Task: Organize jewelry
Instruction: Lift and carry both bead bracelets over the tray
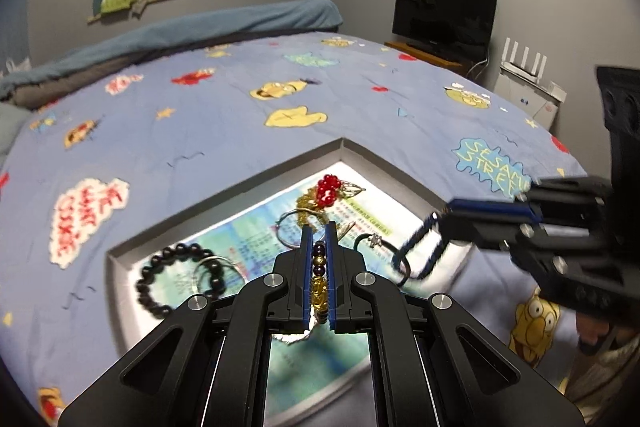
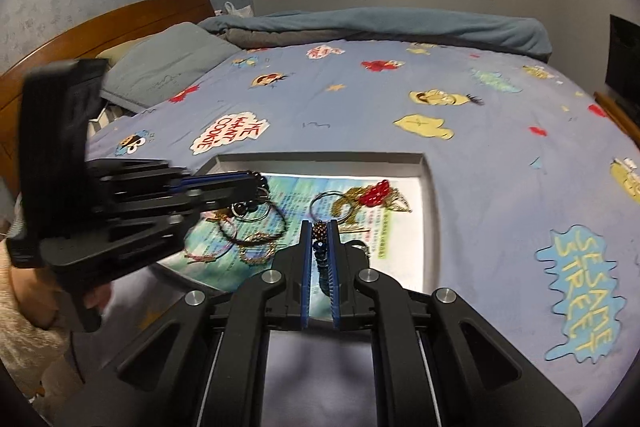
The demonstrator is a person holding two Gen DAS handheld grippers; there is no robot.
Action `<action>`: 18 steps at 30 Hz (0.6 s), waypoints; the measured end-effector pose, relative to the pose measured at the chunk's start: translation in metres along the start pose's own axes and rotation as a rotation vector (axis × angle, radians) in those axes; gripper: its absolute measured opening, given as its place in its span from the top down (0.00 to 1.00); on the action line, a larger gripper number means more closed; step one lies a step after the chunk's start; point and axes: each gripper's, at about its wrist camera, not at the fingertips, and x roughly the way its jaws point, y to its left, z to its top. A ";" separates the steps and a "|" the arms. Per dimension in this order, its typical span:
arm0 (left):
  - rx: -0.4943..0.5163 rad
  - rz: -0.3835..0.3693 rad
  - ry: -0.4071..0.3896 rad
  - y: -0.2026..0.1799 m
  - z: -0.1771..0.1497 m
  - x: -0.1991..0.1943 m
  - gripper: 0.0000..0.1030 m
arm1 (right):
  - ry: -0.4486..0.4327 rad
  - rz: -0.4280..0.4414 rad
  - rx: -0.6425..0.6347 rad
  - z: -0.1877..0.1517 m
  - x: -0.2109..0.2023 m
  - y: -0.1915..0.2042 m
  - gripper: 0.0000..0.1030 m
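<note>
A shallow grey tray (image 1: 280, 167) lies on the bed, lined with a printed sheet and holding jewelry. My left gripper (image 1: 319, 227) is shut on a bracelet of purple and amber beads (image 1: 319, 279) above the tray. My right gripper (image 2: 320, 225) is shut on a blue beaded bracelet (image 2: 321, 247); in the left wrist view that bracelet (image 1: 420, 247) hangs blurred from the right gripper (image 1: 444, 211). In the tray lie a black bead bracelet (image 1: 176, 275), silver hoops (image 1: 288, 231), a red bead cluster with gold chain (image 1: 329, 189) and thin cord bracelets (image 2: 248, 235).
The bed has a blue cartoon-print sheet (image 1: 224, 115) with a rolled blue blanket (image 1: 200, 27) at the far side. A pillow (image 2: 168, 63) and wooden headboard (image 2: 100, 23) are at the left. A TV (image 1: 444, 15) stands beyond the bed.
</note>
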 end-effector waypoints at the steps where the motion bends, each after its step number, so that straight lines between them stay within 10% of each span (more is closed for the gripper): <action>1: -0.012 -0.001 0.013 0.002 0.000 0.005 0.94 | 0.003 0.003 0.000 -0.001 0.002 -0.001 0.93; 18: -0.110 0.079 0.157 0.031 -0.020 0.050 0.94 | 0.161 -0.007 0.087 -0.019 0.051 -0.030 0.93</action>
